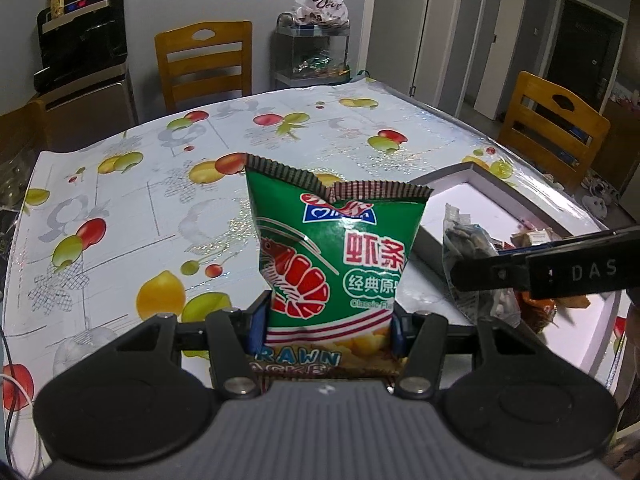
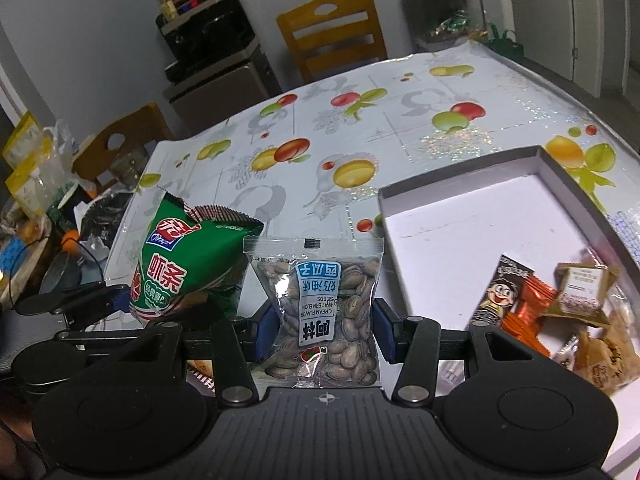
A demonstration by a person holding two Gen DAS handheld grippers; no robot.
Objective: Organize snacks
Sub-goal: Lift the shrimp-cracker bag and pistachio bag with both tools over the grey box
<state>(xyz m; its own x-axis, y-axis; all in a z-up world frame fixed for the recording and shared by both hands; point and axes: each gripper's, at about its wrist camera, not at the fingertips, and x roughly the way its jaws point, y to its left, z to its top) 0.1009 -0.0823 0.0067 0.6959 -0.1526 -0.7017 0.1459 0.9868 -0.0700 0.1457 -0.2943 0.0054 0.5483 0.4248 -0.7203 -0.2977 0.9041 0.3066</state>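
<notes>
The left gripper [image 1: 324, 322] is clamped on a green prawn cracker bag [image 1: 334, 252], held upright above the table [image 1: 160, 184]. A clear watermelon seed packet [image 2: 320, 312] is gripped by the right gripper [image 2: 322, 330] at the near-left corner of the white box [image 2: 460, 216], where small wrapped snacks [image 2: 560, 308] are piled along the right wall.
</notes>
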